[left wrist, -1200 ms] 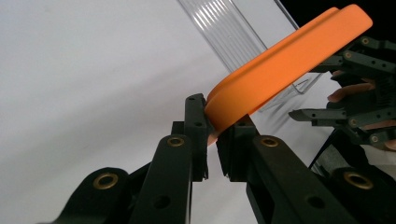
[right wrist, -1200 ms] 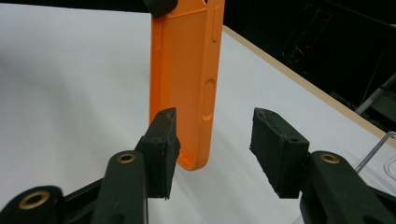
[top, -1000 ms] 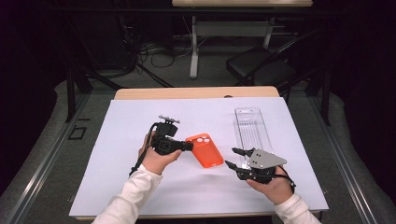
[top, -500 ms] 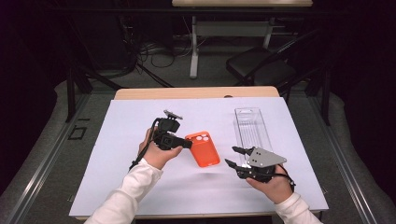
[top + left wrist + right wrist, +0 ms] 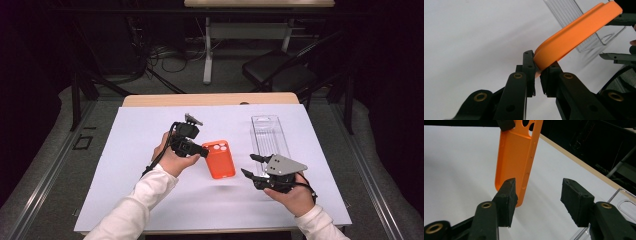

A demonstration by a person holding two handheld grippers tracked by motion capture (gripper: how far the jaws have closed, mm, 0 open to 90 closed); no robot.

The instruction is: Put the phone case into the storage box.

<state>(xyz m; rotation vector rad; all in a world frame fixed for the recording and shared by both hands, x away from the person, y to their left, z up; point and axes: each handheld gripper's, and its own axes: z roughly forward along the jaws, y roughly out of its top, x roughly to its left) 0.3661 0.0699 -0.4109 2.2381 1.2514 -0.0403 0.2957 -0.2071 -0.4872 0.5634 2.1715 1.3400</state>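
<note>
An orange phone case (image 5: 219,159) hangs tilted over the white table cover, one corner pinched in my left gripper (image 5: 202,151). In the left gripper view that gripper (image 5: 537,72) is shut on the case (image 5: 576,32), whose far end rises to the upper right. My right gripper (image 5: 247,165) stands open just right of the case. In the right gripper view its jaws (image 5: 537,192) are spread wide. The case (image 5: 516,157) stands beyond the left one, with nothing between them.
A clear plastic box (image 5: 269,135) lies on the white cover (image 5: 125,190) behind the right gripper, and also shows in the left gripper view (image 5: 574,15) and right gripper view (image 5: 621,202). Past the table's far edge are a chair (image 5: 280,70) and cables.
My left hand has turned and risen slightly with the case still held. The right gripper has barely moved and stays open.
</note>
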